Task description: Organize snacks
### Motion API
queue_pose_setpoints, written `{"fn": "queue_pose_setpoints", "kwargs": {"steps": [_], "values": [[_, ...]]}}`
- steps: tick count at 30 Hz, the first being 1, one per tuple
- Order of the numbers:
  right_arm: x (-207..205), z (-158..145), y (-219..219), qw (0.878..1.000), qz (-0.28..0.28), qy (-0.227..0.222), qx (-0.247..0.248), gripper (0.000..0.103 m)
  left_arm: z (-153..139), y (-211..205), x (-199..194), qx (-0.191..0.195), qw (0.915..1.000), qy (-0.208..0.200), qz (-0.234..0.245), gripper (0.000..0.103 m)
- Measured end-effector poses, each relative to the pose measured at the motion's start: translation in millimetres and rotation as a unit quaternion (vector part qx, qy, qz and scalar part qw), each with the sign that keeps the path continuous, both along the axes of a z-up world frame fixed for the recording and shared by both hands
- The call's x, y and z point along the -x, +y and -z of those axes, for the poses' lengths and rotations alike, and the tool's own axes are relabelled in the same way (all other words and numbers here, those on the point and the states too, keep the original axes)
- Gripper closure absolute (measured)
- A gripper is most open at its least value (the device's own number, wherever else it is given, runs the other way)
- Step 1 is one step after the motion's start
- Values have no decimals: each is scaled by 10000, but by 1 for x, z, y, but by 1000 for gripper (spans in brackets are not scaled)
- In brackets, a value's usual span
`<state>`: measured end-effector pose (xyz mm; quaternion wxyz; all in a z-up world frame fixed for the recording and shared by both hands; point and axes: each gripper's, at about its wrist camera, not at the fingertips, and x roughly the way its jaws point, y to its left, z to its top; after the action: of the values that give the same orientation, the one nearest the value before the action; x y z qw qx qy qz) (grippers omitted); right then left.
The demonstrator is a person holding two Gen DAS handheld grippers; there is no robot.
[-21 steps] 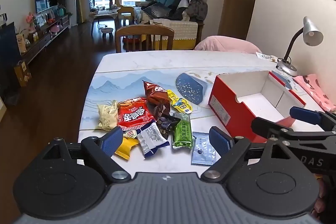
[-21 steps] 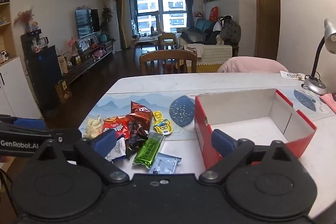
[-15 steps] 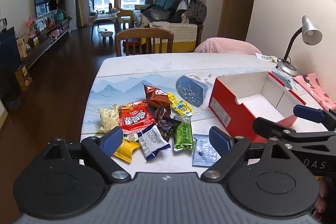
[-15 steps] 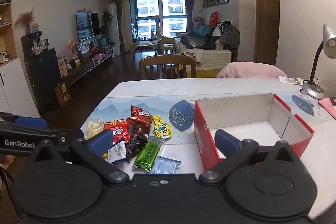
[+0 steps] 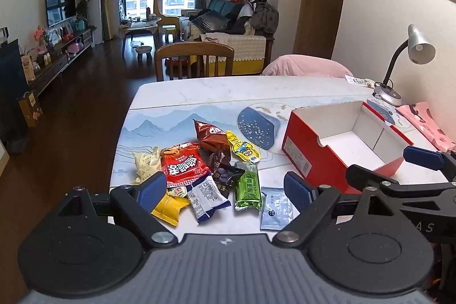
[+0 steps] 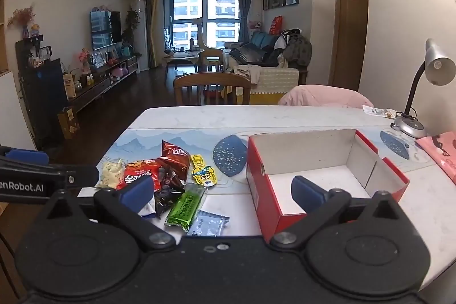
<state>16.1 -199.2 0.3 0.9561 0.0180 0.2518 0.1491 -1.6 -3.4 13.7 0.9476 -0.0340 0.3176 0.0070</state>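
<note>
White table [image 5: 216,93] carries snack packets [image 5: 211,173], red box [image 5: 310,153], perhaps a lamp [image 5: 399,70].

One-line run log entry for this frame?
phase: pre-grasp | left gripper: open, empty | right gripper: open, empty | snack pile: on table, left of box | red box: empty

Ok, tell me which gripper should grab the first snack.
Left. The left gripper hangs open directly over the snack pile, while the right gripper faces mostly the empty red box.
</note>
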Motion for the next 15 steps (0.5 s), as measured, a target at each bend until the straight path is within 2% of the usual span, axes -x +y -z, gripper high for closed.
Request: {"fn": "queue_pose_setpoints", "kwargs": {"steps": [15], "values": [[2,-1,-1,10000,-41,-15,1,0,6,1,-4,41,10000,45,79,14]]}}
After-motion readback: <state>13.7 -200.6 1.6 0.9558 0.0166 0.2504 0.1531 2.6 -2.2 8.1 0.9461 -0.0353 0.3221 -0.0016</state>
